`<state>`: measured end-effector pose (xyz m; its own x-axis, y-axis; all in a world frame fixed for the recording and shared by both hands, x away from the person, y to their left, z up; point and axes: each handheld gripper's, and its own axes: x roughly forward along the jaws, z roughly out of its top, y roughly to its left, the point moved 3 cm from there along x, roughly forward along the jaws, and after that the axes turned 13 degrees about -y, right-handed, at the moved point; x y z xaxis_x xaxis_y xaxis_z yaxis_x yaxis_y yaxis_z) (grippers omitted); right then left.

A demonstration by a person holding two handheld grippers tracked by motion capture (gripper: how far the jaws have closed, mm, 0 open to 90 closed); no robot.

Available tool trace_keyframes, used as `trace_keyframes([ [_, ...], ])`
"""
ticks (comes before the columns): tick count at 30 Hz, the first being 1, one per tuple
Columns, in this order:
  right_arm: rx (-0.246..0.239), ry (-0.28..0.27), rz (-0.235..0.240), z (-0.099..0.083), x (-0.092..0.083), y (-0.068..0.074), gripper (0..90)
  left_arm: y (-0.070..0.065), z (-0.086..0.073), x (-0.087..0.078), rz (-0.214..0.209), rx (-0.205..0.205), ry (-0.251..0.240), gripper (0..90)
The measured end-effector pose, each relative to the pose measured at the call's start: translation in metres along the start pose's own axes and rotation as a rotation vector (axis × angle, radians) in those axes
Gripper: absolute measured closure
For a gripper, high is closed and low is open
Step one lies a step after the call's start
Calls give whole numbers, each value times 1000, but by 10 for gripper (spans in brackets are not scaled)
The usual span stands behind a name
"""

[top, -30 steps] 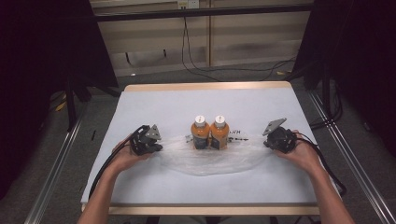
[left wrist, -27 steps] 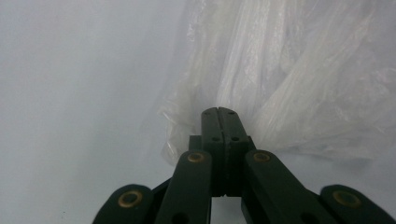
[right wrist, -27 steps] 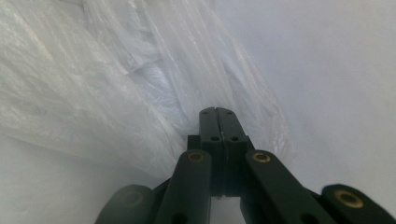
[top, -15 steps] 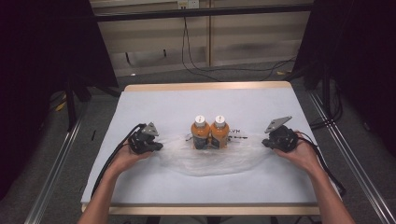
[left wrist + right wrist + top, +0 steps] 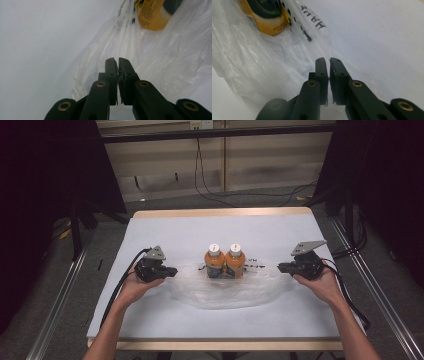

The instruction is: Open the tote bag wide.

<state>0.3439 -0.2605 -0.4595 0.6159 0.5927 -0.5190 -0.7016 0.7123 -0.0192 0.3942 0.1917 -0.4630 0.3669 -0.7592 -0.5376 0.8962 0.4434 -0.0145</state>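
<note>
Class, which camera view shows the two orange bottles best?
The high view: both orange bottles stand whole, side by side on the clear plastic bag. The left and right gripper views each catch just part of a bottle at the top edge.

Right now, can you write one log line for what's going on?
bottles: two, upright, in bag | bag: flat on table | left tongs: opening, at bag's end | right tongs: opening, at other end
</note>
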Motion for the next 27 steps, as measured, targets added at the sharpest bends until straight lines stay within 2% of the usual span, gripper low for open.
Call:
trace_keyframes([
  [3, 24, -38, 21, 3, 0, 1, 844, -2, 2, 0, -20, -34, -46, 833],
  [8, 46, -62, 33, 5, 4, 4, 853, -5, 5, 2, -21, -51, -70, 821],
  [11, 44, -65, 36, 7, 6, 7, 856, -9, 8, 3, -23, -51, -78, 822],
  [12, 47, -79, 51, 11, 5, 11, 859, -15, 10, 4, -30, -49, -92, 830],
  [16, 50, -102, 71, 16, 5, 15, 868, -29, 17, 8, -76, -25, -106, 873],
  [20, 53, -123, 76, 23, 5, 19, 876, -40, 24, 13, -114, 3, -100, 891],
  [23, 68, -135, 88, 26, 7, 23, 883, -47, 29, 16, -142, -8, -121, 899],
  [25, 70, -135, 92, 30, 10, 25, 890, -50, 31, 18, -148, -1, -122, 900],
  [27, 66, -137, 104, 33, 13, 27, 894, -53, 33, 21, -149, -15, -142, 900],
])
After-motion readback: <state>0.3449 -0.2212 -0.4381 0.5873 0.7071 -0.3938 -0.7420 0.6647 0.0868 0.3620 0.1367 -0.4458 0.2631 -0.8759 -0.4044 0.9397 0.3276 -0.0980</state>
